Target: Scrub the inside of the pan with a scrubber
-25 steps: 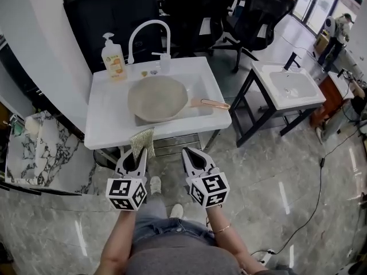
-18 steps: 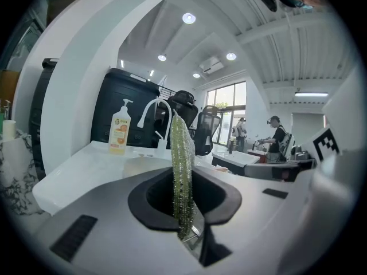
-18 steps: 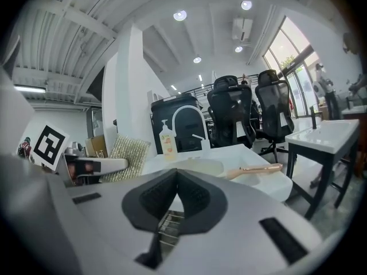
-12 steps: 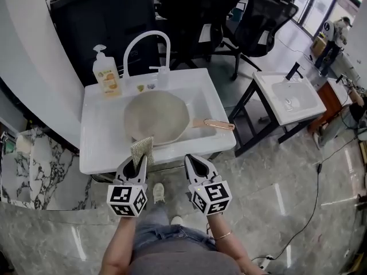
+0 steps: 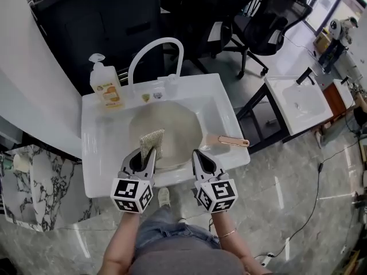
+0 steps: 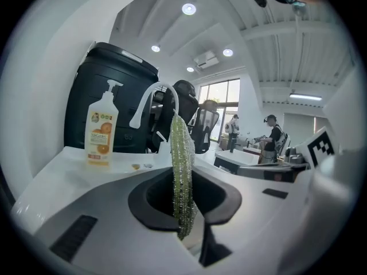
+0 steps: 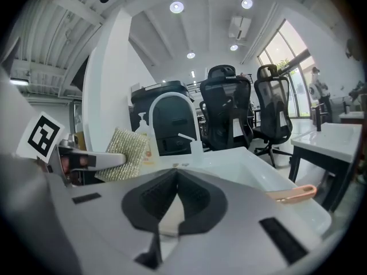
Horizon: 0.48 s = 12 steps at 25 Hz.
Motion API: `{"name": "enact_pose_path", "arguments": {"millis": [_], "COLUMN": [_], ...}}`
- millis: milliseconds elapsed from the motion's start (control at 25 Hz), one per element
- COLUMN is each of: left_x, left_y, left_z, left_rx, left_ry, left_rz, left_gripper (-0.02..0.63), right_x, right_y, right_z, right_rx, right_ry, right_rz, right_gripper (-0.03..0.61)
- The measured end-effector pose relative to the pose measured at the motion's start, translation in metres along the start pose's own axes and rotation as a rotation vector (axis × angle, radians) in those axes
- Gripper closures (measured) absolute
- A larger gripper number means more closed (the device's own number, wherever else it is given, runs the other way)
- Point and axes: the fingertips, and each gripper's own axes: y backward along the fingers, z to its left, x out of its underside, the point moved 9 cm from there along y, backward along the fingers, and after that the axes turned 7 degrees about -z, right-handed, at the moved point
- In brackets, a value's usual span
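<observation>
left claw (image 5: 147, 153) pinches scrubber (image 5: 152, 140) upright over near edge of pan (image 5: 175, 124) in white sink (image 5: 102, 153); right claw (image 5: 198, 154) closed, empty, beside it. soap bottle (image 5: 105, 89), faucet (image 5: 153, 51) behind pan; pan handle (image 5: 230, 141) sticks right.

Bright ceiling lights; fisheye edges, perhaps slightly soft.

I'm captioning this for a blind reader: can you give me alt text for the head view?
Seen from above, a person's left claw grips a scrubber over a grey pan lying in a white sink, while the right claw, shut and empty, hovers near the sink's front edge. A soap bottle and a faucet stand behind.
</observation>
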Motion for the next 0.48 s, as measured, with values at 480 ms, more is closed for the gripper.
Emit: {"name": "enact_pose_path", "arguments": {"millis": [480], "left_x": [-0.004], "left_y": [-0.065], "left_z": [0.027], "left_rx": [0.068], "left_ry": [0.021], "left_rz": [0.044], "left_gripper": [0.548], "right_x": [-0.005], "right_y": [-0.050], "right_z": [-0.015], "right_rx": [0.072], "right_ry": [0.001], "right_rz": [0.034], "right_gripper": [0.568]}}
